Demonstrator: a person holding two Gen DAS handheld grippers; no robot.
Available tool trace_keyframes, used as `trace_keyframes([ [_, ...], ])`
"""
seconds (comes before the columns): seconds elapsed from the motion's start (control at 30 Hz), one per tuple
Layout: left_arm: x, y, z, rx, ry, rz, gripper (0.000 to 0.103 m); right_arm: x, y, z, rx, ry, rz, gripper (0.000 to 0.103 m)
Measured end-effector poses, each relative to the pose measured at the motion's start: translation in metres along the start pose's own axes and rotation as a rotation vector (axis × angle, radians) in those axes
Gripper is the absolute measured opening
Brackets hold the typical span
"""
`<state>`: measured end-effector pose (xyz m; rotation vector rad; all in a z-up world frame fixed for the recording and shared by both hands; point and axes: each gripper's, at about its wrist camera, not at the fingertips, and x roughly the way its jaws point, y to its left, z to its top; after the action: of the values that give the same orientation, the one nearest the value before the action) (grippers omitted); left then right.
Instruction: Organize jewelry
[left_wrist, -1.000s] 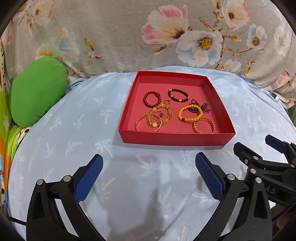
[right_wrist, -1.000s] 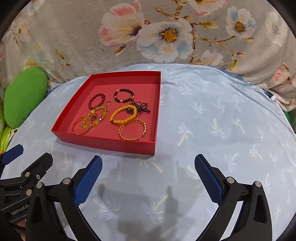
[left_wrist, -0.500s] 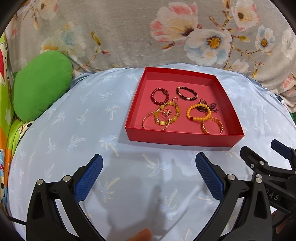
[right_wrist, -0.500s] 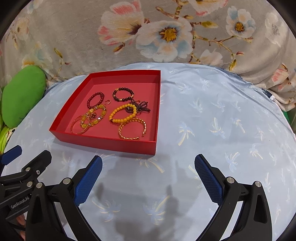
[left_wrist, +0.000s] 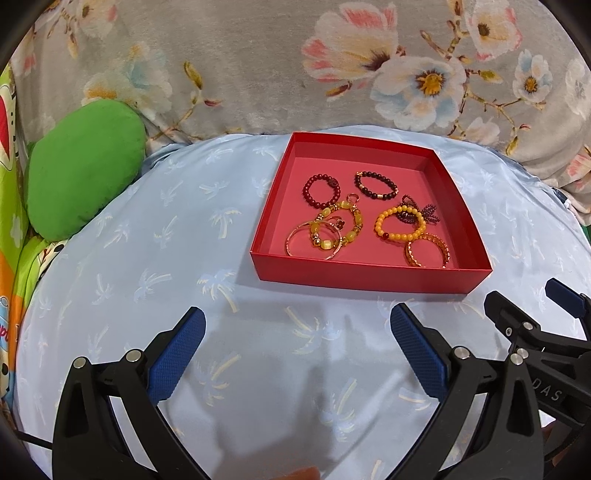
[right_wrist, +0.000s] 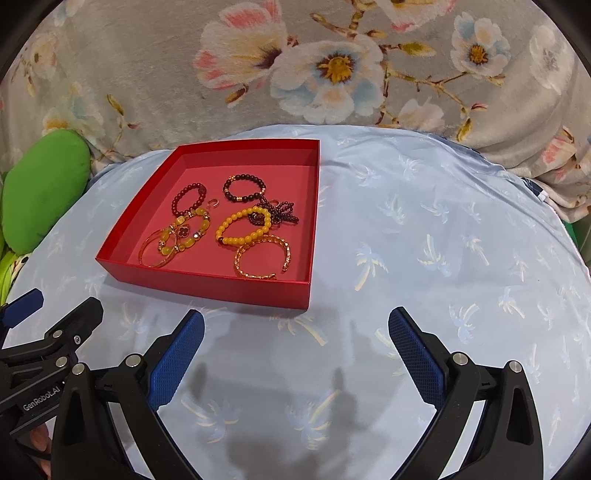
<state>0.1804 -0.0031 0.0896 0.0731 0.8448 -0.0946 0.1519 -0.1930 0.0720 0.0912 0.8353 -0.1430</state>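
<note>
A shallow red box (left_wrist: 365, 276) (right_wrist: 207, 282) sits on a light blue cloth and holds several bracelets. Among them are a dark red bead bracelet (left_wrist: 320, 189), a dark brown bead bracelet (left_wrist: 375, 184), a yellow bead bracelet (left_wrist: 399, 223) (right_wrist: 242, 226) and a gold open bangle (left_wrist: 426, 250) (right_wrist: 262, 256). My left gripper (left_wrist: 297, 328) is open and empty, in front of the box. My right gripper (right_wrist: 295, 328) is open and empty, in front of the box's near right corner. Each gripper shows at the edge of the other's view.
The blue palm-print cloth (left_wrist: 147, 266) covers a rounded surface. A grey floral blanket (left_wrist: 258, 74) rises behind it. A green cushion (left_wrist: 81, 173) lies at the left. The cloth right of the box (right_wrist: 424, 240) is bare.
The left gripper has pulled back and drifted left, so the box sits farther away and more to the right in its view. The right gripper has barely moved.
</note>
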Motion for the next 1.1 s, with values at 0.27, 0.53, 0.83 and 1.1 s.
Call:
trace_keyframes([
  [0.27, -0.0029, -0.0001, -0.0003, -0.006, -0.015, 0.010, 0.096, 0.0001, -0.0011, 0.0002, 0.000, -0.001, -0.001, 0.096],
  [0.53, -0.0030, 0.0000, -0.0008, -0.008, -0.008, 0.009, 0.096, -0.0010, -0.0018, -0.0001, -0.001, 0.001, -0.004, 0.096],
  [0.83, -0.0025, -0.0003, -0.0017, -0.005, -0.002, 0.003, 0.096, -0.0011, -0.0027, -0.0001, -0.001, 0.002, -0.007, 0.096],
  [1.1, -0.0022, -0.0017, -0.0027, -0.001, 0.003, -0.006, 0.096, -0.0003, -0.0030, -0.0024, 0.006, 0.010, -0.014, 0.096],
])
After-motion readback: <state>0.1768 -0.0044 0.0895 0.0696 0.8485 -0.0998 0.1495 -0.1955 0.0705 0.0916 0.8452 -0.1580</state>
